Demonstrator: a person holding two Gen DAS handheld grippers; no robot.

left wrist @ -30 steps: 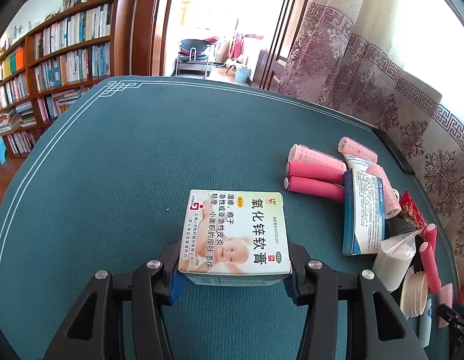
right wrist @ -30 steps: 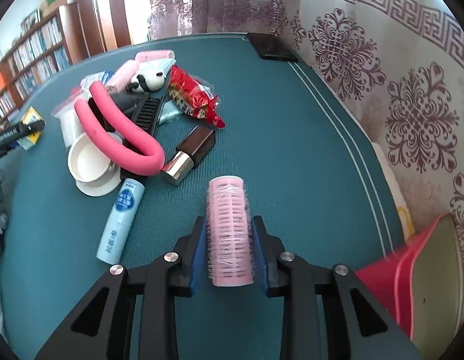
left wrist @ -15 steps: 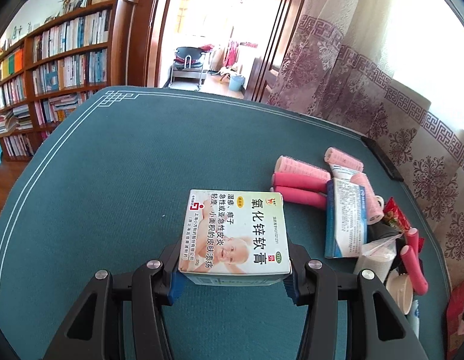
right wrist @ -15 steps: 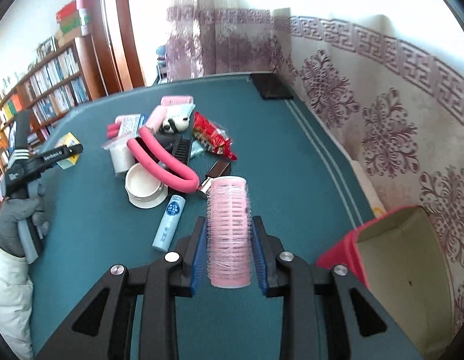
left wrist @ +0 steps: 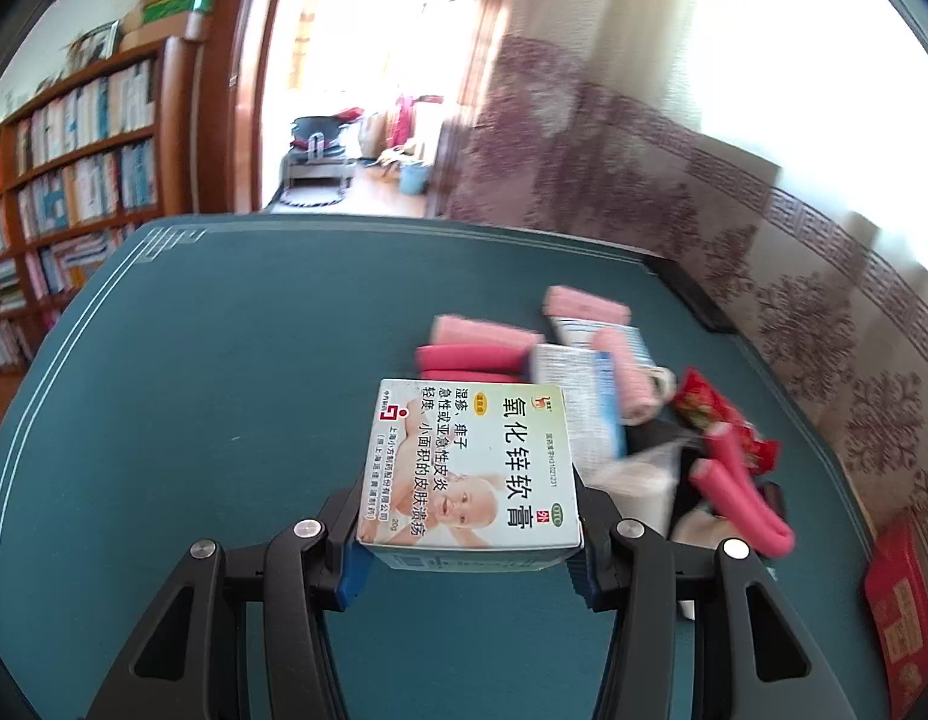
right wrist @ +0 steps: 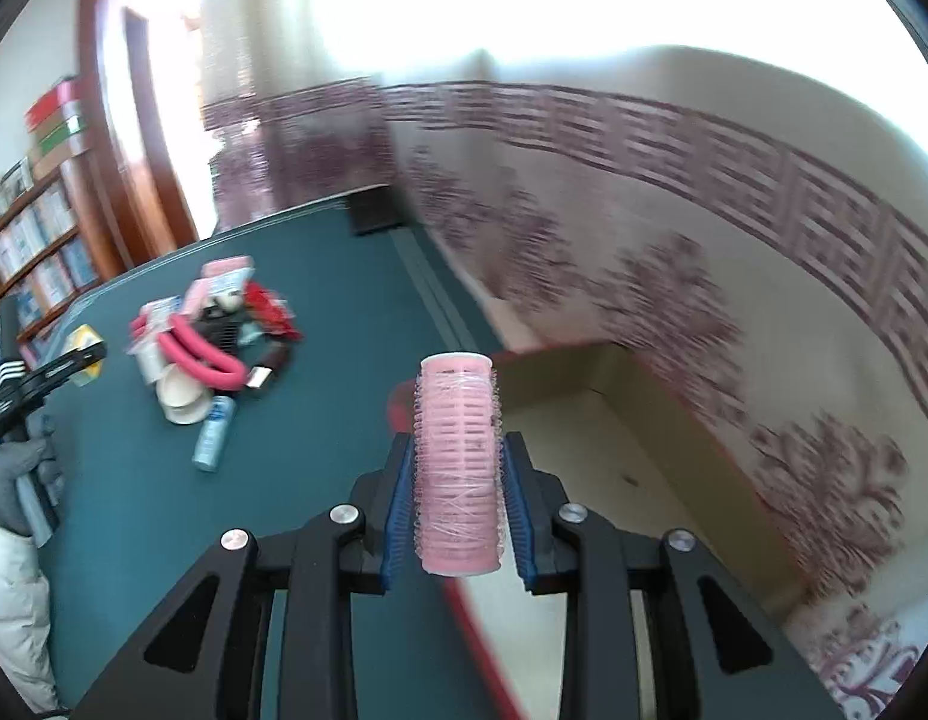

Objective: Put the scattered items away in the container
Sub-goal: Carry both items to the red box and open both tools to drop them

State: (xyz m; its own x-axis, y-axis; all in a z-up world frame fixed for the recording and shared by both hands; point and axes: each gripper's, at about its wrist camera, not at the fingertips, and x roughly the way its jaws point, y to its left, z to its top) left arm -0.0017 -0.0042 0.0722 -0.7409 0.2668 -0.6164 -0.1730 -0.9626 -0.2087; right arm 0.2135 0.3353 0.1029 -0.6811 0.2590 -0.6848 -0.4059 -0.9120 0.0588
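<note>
Both claws loaded over the teal felt bench (left wrist: 194, 390).
L claw (left wrist: 466, 546) clenched a flat glossy cardboard ointment box (left wrist: 469, 468), print facing up; R claw (right wrist: 458, 510) gripped a bristly pink plastic roller (right wrist: 458, 468), long axis pointing fwd, above red-rimmed cardboard container (right wrist: 583, 414).

Strong daylight enters from the doorway (left wrist: 356, 60) and the upper right, overexposing both views. Motion blur smears the curtain (right wrist: 673, 228) and the pile of items (left wrist: 613, 396). Fisheye distortion bends the counter (left wrist: 194, 390) edges; corners vignette black.
</note>
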